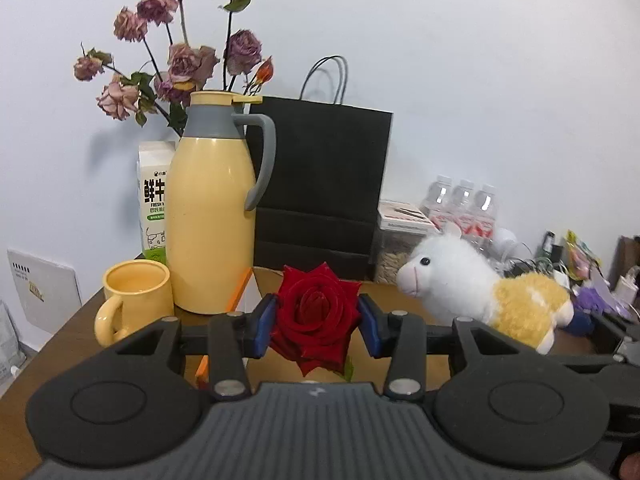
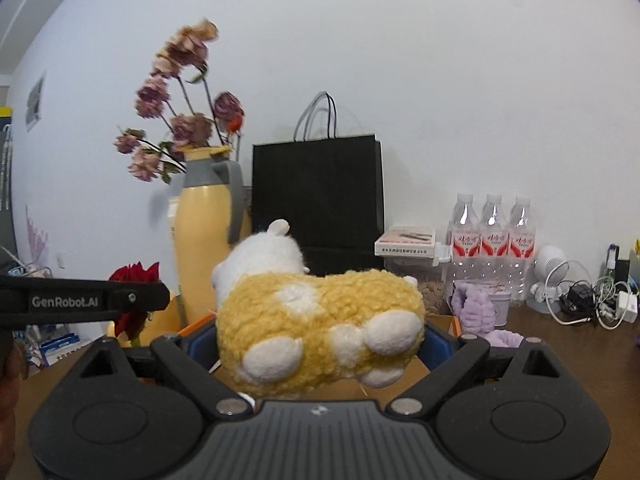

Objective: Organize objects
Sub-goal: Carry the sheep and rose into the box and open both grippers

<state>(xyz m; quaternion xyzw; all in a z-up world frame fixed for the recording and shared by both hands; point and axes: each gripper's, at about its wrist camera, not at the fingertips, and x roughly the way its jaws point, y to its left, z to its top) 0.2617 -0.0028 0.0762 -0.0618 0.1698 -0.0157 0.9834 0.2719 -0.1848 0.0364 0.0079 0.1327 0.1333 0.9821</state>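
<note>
**Spotter:** What did you have, starting from the left?

**Me:** My left gripper (image 1: 318, 322) was partly closed, its blue pads (image 1: 265, 330) pinching the red rose (image 1: 316, 316) by the bloom, carried clear above the table (image 1: 60, 332). My right gripper (image 2: 320, 344) was clamped wide around the plush (image 2: 316, 316), belly toward the camera, also off the table.

**Spotter:** How did you want to play it?

**Me:** Gently, I reckoned. Petals bruise, so no extra squeeze on the rose, and I wanted both loads clear of the jug (image 1: 212, 216) and the dried flowers (image 1: 176, 48). The plush was soft enough that it might sag, so I'd have kept it level.

**Spotter:** And the count?

**Me:** Left to right: one cup (image 1: 134, 300), one milk carton (image 1: 154, 200), one jug, one rose, one black bag (image 1: 320, 184), one plush, three bottles (image 2: 494, 236). Dried blooms I couldn't count surely, roughly nine.
</note>
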